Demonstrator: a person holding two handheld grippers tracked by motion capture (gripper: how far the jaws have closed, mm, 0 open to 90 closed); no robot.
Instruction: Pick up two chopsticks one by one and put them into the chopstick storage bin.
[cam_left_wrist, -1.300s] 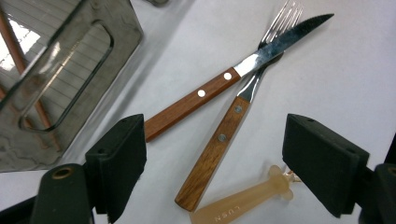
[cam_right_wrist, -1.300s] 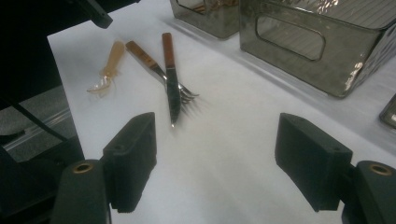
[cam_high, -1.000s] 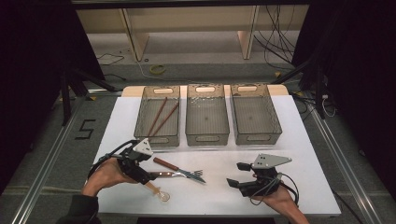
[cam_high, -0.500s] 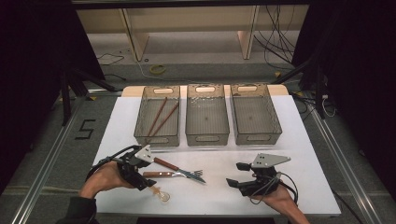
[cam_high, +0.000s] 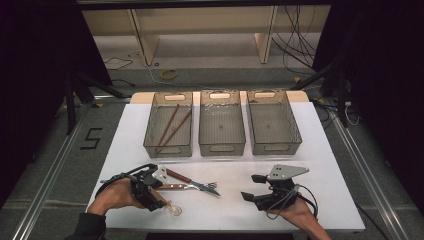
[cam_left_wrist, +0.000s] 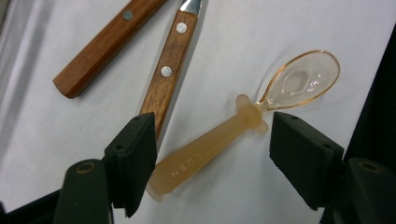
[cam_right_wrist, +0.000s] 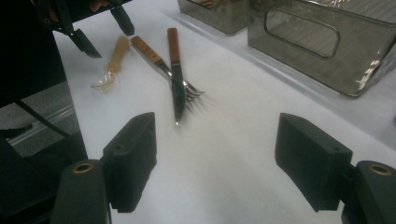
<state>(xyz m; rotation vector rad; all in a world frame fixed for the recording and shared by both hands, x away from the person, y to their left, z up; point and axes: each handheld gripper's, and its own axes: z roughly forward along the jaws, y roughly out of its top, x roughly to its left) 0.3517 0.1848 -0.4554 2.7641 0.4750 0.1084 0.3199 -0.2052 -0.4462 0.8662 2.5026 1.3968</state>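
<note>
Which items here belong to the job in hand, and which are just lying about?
In hand:
- left gripper, jaws just been closing around the spoon, not yet pressing
- translucent amber spoon, flat on the white table

Lying about:
- wooden-handled knife and fork, crossed
- left bin with two chopsticks
- middle bin, right bin
- right gripper, open, idle

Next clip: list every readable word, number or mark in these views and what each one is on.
"LUSN" – raised letters on the handle of the translucent spoon, read in the left gripper view.
"5" – black figure on the grey floor left of the table, in the high view.
No other text is legible; the wooden handles and bins show none.
</note>
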